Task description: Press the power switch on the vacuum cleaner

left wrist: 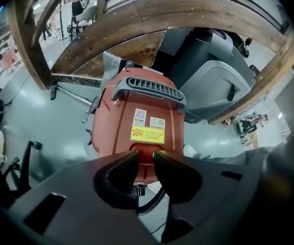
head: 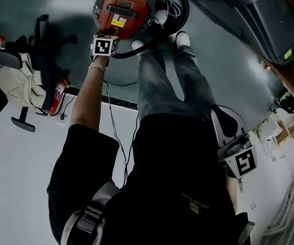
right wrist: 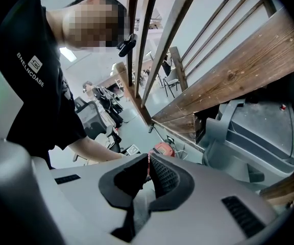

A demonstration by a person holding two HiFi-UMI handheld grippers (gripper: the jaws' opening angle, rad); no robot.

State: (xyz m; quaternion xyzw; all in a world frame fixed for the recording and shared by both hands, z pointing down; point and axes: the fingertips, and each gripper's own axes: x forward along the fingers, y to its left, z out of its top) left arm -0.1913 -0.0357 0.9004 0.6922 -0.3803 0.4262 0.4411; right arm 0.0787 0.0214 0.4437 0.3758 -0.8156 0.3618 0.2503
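The red vacuum cleaner (head: 122, 11) stands on the grey floor at the top of the head view, with a black grille and a yellow label on its top. My left gripper (head: 106, 39) reaches out to its near edge. In the left gripper view the vacuum cleaner (left wrist: 137, 119) fills the middle. The left gripper (left wrist: 146, 158) has its jaws shut but for a narrow slit, holding nothing, their tips right at a recessed red panel (left wrist: 146, 148) below the yellow label. My right gripper (right wrist: 148, 163) is shut and empty, held back at my right side (head: 239, 163).
A black hose (head: 149, 41) and coiled cable (head: 173, 4) lie beside the vacuum, near my shoes (head: 182, 37). A fire extinguisher (head: 59, 92) and a chair with a beige garment (head: 15, 80) stand left. Wooden beams (left wrist: 137, 22) and a grey machine (left wrist: 216, 78) rise behind the vacuum.
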